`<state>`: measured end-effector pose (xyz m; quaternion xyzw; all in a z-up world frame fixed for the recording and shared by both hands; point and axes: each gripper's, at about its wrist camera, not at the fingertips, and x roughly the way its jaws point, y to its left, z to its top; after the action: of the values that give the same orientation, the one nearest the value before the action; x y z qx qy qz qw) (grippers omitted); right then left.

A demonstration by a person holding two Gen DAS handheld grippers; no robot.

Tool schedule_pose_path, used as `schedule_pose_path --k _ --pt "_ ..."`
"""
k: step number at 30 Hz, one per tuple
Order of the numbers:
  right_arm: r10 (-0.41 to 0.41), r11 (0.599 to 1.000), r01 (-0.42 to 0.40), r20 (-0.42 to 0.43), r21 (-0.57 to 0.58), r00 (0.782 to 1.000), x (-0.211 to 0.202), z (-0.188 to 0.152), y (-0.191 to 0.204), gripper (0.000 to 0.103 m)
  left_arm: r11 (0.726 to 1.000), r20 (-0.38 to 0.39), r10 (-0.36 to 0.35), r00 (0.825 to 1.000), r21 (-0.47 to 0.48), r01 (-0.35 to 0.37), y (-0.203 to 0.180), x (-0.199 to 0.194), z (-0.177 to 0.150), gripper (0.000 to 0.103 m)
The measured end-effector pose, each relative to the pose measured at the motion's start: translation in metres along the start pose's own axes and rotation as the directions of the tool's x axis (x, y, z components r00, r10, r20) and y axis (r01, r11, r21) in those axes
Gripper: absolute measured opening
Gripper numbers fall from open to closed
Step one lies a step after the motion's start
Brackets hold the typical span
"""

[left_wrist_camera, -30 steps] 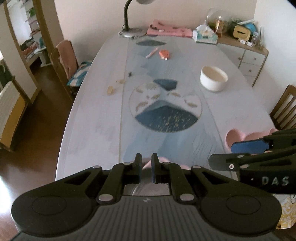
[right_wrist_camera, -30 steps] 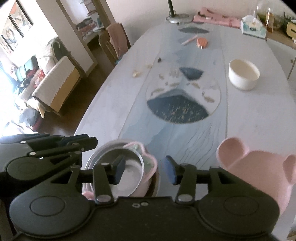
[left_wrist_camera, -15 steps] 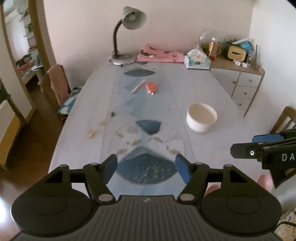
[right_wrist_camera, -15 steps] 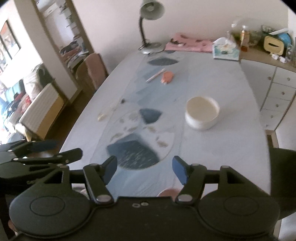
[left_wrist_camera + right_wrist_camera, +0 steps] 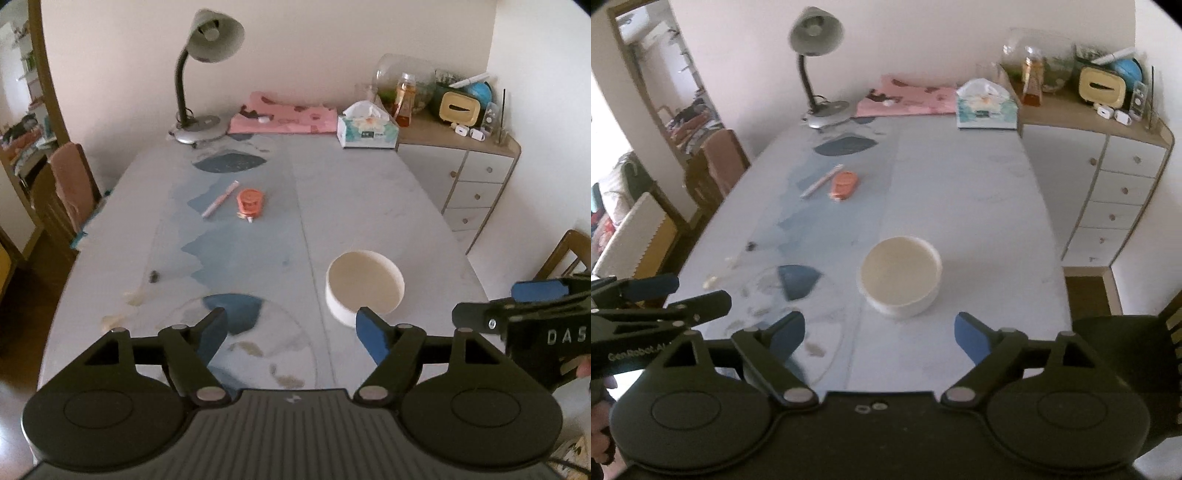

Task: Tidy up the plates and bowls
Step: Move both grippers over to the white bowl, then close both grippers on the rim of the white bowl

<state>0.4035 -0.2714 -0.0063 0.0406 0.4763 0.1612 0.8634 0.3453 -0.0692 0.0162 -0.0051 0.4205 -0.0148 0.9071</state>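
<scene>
We see a long tabletop [image 5: 369, 206] under a pale blue patterned cloth, running to a plain cream wall [image 5: 314, 48]. A grey gooseneck desk lamp [image 5: 207, 70] stands at its far end beside a folded pink cloth [image 5: 284, 118] and a tissue box [image 5: 367, 129]. To the right a white drawer cabinet [image 5: 476, 192] with a wooden top carries a glass jar, a bottle and a yellow box. Wooden chairs [image 5: 70, 192] stand along the left side on a dark wood floor [image 5: 14, 317], and an open doorway [image 5: 665, 96] lets in daylight
</scene>
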Motion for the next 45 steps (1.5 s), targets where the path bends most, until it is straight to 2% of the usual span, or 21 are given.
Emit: schedule_pose_path --k 4,12,22,28,33,34,35,37,39,43,45 --pt "-0.023 1.0 0.023 -0.022 0.017 0.999 0.023 0.011 -0.019 0.098 1.0 -0.051 -0.016 0.999 -0.025 0.015 -0.009 0.037 0.017 0.076" --pt "-0.041 0.999 0.043 -0.086 0.023 0.995 0.081 0.028 -0.042 0.097 0.998 -0.143 0.003 0.99 -0.062 -0.012 -0.017 0.116 0.041 0.076" --pt "-0.05 0.998 0.054 -0.166 0.025 0.985 0.142 0.035 -0.059 0.095 0.996 -0.242 0.046 0.969 -0.067 -0.064 -0.026 0.192 0.042 0.076" --pt "-0.052 0.998 0.059 -0.201 0.031 0.978 0.166 0.035 -0.063 0.088 0.994 -0.284 0.058 0.957 -0.073 -0.082 -0.027 0.218 0.039 0.076" --pt "-0.048 0.997 0.06 -0.226 0.045 0.973 0.18 0.036 -0.067 0.074 0.994 -0.299 0.059 0.952 -0.068 -0.083 -0.029 0.231 0.034 0.074" --pt "-0.047 0.997 0.059 -0.229 0.044 0.972 0.181 0.036 -0.068 0.072 0.995 -0.298 0.056 0.953 -0.067 -0.08 -0.029 0.233 0.034 0.071" --pt "-0.049 0.997 0.061 -0.232 0.045 0.971 0.182 0.036 -0.068 0.068 0.995 -0.296 0.054 0.954 -0.065 -0.076 -0.031 0.234 0.034 0.064" --pt "-0.053 0.997 0.066 -0.235 0.044 0.971 0.184 0.036 -0.069 0.058 0.995 -0.305 0.051 0.951 -0.067 -0.075 -0.032 0.236 0.033 0.056" --pt "-0.051 0.996 0.065 -0.237 0.054 0.97 0.185 0.036 -0.071 0.05 0.995 -0.314 0.051 0.948 -0.066 -0.075 -0.034 0.238 0.033 0.04" --pt "-0.04 0.996 0.059 -0.242 0.073 0.969 0.186 0.037 -0.073 0.038 0.995 -0.316 0.04 0.948 -0.076 -0.067 -0.036 0.238 0.034 0.025" --pt "-0.037 0.996 0.055 -0.241 0.07 0.97 0.188 0.038 -0.07 0.031 0.996 -0.316 0.029 0.948 -0.073 -0.054 -0.038 0.238 0.034 0.013"
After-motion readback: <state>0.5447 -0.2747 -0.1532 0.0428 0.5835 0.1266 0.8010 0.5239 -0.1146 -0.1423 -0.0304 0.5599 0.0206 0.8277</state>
